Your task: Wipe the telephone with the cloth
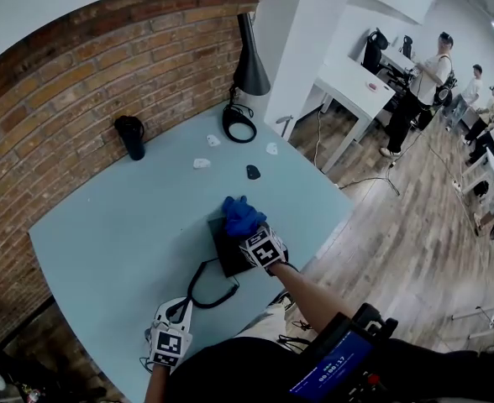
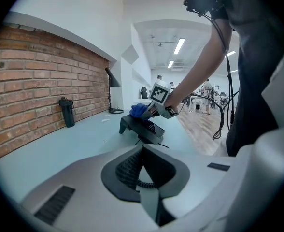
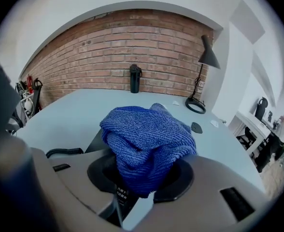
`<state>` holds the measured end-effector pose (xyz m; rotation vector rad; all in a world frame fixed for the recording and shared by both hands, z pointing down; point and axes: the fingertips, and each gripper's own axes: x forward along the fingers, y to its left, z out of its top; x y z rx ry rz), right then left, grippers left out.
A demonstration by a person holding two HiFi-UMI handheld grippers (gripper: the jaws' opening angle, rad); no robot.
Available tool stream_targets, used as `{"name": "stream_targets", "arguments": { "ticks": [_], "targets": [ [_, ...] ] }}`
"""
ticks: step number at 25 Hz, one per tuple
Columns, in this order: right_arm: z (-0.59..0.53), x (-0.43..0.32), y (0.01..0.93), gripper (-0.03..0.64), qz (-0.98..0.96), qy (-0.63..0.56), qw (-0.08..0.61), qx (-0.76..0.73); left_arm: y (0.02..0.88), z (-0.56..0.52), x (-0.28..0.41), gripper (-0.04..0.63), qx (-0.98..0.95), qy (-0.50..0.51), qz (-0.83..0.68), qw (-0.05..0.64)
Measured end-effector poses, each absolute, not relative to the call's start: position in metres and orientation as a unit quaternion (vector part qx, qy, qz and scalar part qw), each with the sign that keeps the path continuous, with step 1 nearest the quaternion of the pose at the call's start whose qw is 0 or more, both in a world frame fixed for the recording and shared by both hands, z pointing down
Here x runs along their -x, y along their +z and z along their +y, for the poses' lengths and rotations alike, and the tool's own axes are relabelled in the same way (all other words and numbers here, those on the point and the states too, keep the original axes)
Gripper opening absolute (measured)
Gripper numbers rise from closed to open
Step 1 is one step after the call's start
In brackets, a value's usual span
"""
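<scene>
The black telephone point(image 1: 227, 246) sits near the front right of the pale blue table point(image 1: 129, 217). My right gripper point(image 1: 249, 229) is shut on a bunched blue cloth point(image 1: 241, 215), which it presses onto the telephone's top. In the right gripper view the cloth point(image 3: 147, 139) fills the jaws and hides most of the telephone point(image 3: 96, 141). A black coiled cord point(image 1: 209, 290) loops from the telephone to my left gripper point(image 1: 176, 311) at the table's front edge. In the left gripper view the cord point(image 2: 132, 170) lies between shut jaws, with the telephone point(image 2: 142, 127) ahead.
A black bottle point(image 1: 131, 137) stands by the brick wall. A black lamp point(image 1: 249, 65) with a ring base point(image 1: 239, 126) is at the far corner. Small white pieces point(image 1: 202, 163) and a dark one point(image 1: 253, 172) lie beyond the telephone. People stand far right.
</scene>
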<state>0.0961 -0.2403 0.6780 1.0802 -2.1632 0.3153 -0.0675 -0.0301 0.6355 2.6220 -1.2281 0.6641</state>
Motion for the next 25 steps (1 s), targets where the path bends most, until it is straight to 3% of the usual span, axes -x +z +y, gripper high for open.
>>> {"name": "stream_targets", "arguments": {
  "ticks": [25],
  "targets": [
    [-0.136, -0.092, 0.722, 0.151, -0.846, 0.164, 0.359, -0.359, 0.638, -0.024, 0.052, 0.026, -0.892, 0.224, -0.387, 0.066]
  ]
}}
